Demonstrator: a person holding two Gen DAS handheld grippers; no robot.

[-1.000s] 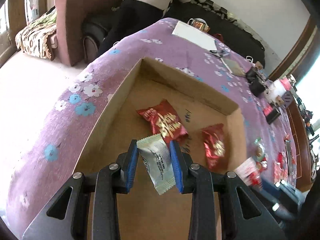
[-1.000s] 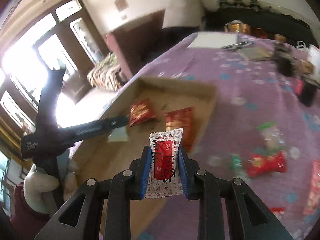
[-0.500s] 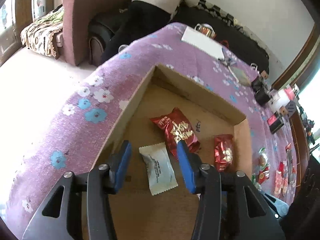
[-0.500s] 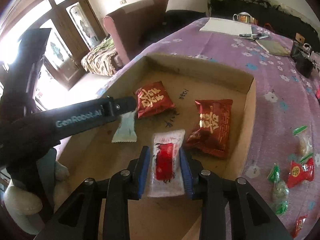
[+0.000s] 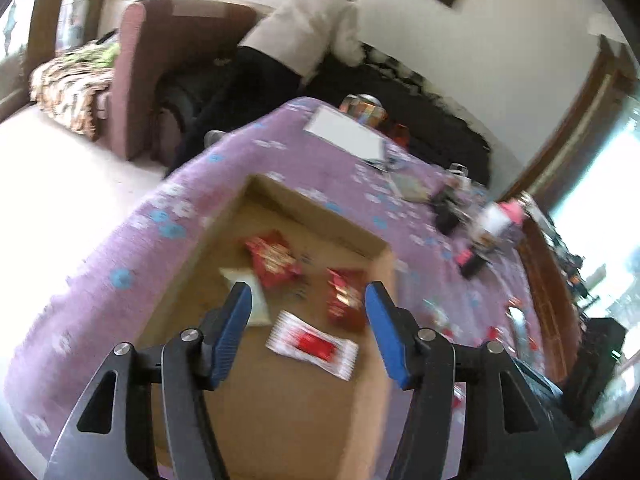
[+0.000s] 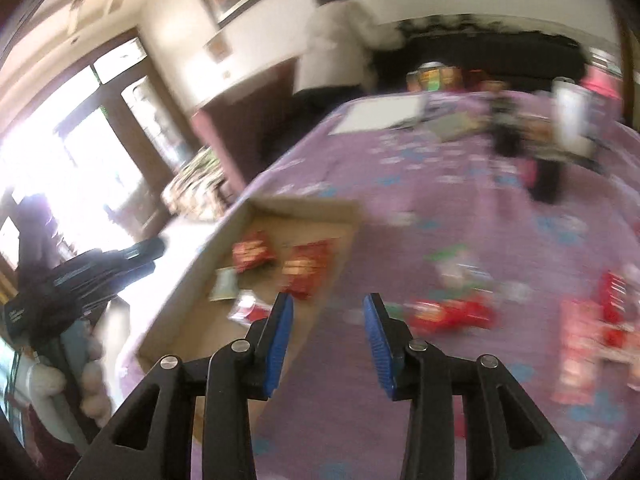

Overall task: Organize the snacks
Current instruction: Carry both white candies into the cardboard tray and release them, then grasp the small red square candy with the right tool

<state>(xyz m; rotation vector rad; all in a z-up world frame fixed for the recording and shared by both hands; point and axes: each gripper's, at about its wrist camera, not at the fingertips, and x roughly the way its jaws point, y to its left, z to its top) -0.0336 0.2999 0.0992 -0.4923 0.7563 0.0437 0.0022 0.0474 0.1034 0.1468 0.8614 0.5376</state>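
In the left wrist view, the left gripper (image 5: 307, 330) is seen above a shallow cardboard box (image 5: 280, 196) that sits on a purple flowered tablecloth (image 5: 416, 240). Its blue pads (image 5: 234, 330) are spread and opening further, with nothing pinched between them. Four snacks are seen lying loose on the box floor: a white packet with a red label (image 5: 312, 345) below the gap between the pads, a plain white packet (image 5: 250, 298) partly hidden by the left pad, a red packet (image 5: 273, 258) farther in, and a second red packet (image 5: 345, 298) near the box's right wall. Beyond the box, a white sheet of paper (image 5: 346, 138) and small dark items are spread over the cloth, and a person in a light top (image 5: 312, 26) is bent over a dark sofa by the wall. In the right wrist view, heavily blurred, the right gripper (image 6: 327, 334) is seen over the near right edge of the same box (image 6: 304, 204), its jaws apart and opening, with nothing held between them. The four packets are made out inside the box, and more snacks (image 6: 450, 314) are scattered on the cloth to the right, well apart from the box. The other gripper, held in a hand (image 6: 94, 384), is visible at the left edge.
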